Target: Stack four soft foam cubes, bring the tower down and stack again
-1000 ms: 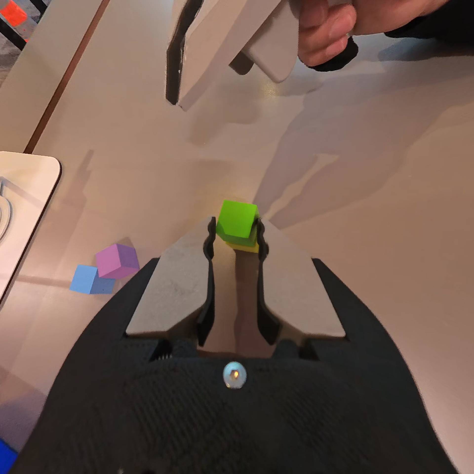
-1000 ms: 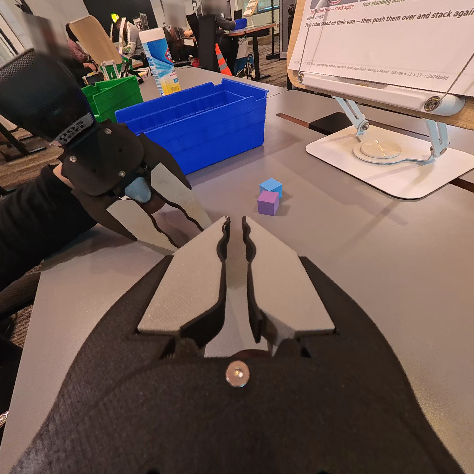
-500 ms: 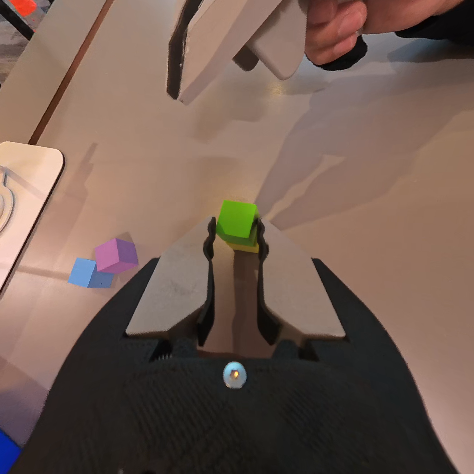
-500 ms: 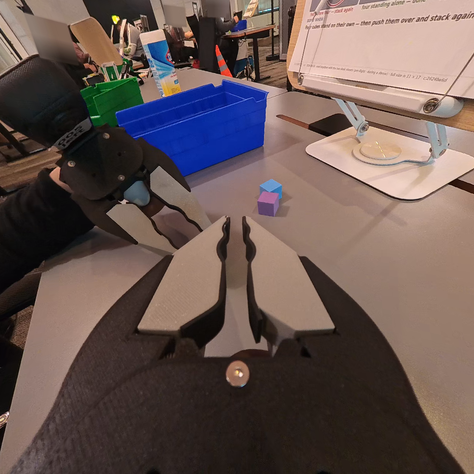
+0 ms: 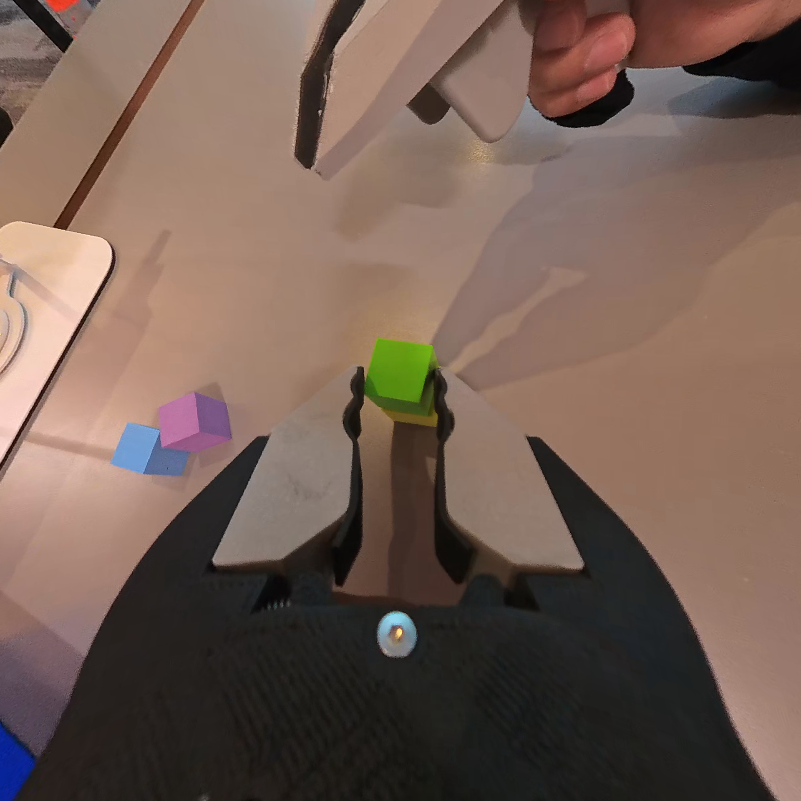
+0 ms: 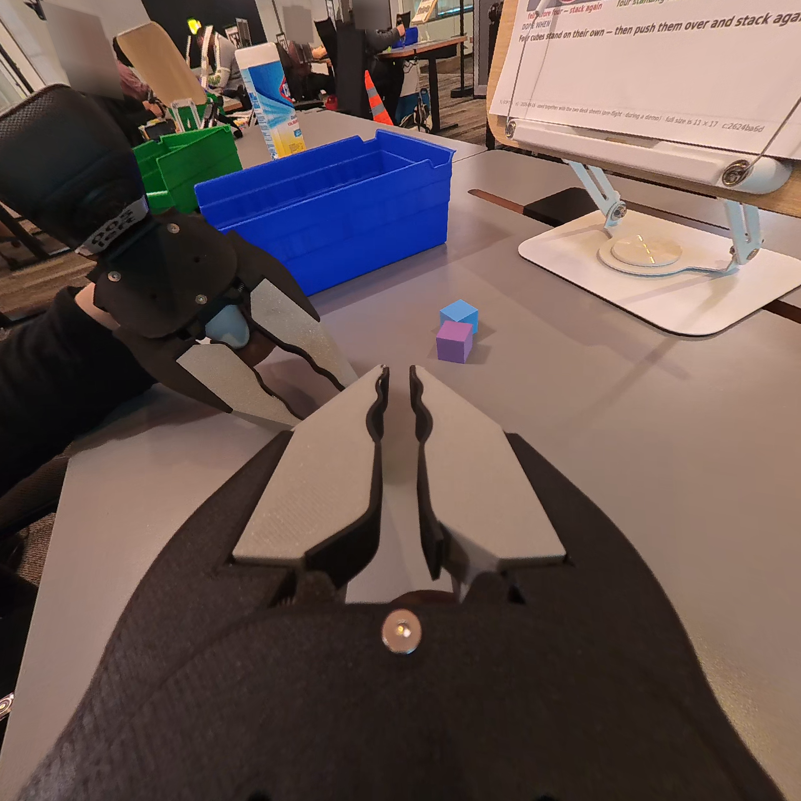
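In the left wrist view my left gripper is shut on a green cube, with a pad on each side of it. The green cube rests, slightly turned, on a yellow cube on the grey table. A purple cube and a blue cube lie touching to the left; they also show in the right wrist view as the purple cube and the blue cube. My right gripper hovers with a narrow gap between its pads and nothing in it. There the left gripper's fingers end behind mine, hiding the stack.
A blue bin stands at the back, with green bins and a wipes canister behind it. A document stand's white base is at the right, and also shows in the left wrist view. A hand holds the right gripper. The gap from one gripper's tips to the other's is roughly 8 cm.
The left gripper has shifted slightly while keeping the green cube between its pads on the yellow cube. The right gripper has barely moved and its gap is unchanged.
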